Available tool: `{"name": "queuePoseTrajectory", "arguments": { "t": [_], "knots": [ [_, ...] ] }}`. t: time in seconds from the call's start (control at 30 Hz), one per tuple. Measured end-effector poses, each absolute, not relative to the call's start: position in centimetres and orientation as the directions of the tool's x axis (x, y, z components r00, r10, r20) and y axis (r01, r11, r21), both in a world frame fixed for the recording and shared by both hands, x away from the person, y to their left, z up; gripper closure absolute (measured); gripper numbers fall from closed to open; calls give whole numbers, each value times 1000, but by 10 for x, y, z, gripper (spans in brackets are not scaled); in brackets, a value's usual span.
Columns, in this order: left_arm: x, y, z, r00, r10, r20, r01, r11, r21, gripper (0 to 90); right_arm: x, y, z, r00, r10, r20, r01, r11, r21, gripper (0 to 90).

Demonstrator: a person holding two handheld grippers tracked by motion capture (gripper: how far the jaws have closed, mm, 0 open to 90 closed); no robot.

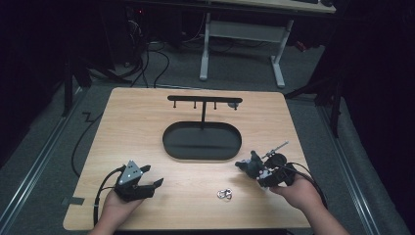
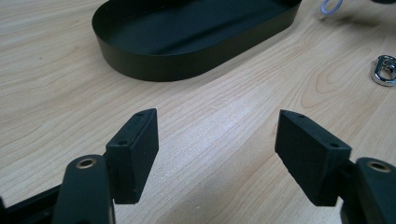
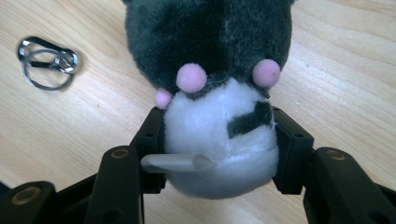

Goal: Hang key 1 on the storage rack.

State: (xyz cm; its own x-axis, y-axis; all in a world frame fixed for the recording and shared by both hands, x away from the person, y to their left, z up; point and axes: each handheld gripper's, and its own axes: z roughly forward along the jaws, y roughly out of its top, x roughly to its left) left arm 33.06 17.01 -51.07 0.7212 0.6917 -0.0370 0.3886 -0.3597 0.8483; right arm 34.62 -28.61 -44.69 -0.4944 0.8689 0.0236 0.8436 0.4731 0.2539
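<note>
The plush toy [image 3: 219, 88], a small dark-grey and white stuffed animal with 3 pink pom-pom dots, sits between the 2 fingers [image 3: 150, 140] of the right gripper [image 3: 219, 154], which are part-way closed and press on its white belly from both sides. The pile bulges slightly around the pads, so the toy looks soft and very light, with no risk of breaking; it will squash rather than slip, and the fur gives good friction. The rounded white belly is a sound place to hold, since it is the widest, fullest part; the head above would likely flop. A grey plastic tab [image 3: 177, 163] pokes out at the left pad, perhaps a tag or hanger piece, though the view is too close to be sure.

In the high view the right gripper [image 1: 249, 167] holds the toy [image 1: 250, 165] at the right side of the wooden table [image 1: 147, 122], near the right end of the black oval tray [image 1: 201, 141]. A T-shaped hook stand [image 1: 203, 103] rises from that tray. A metal key ring [image 1: 224, 194] lies on the table near the front edge, between the 2 hands.

The left gripper [image 1: 152, 177] rests at the front left, its fingers [image 2: 135, 149] spread wide with nothing between them.
</note>
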Motion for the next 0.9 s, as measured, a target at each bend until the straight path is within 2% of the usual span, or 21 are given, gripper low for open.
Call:
{"name": "queuePoseTrajectory", "arguments": {
  "t": [0.9],
  "knots": [
    [330,171,-511,719,695,-25,380,-362,851,306,355,-280,-419,-490,870,62,841,453,297,486]
  ]
}}
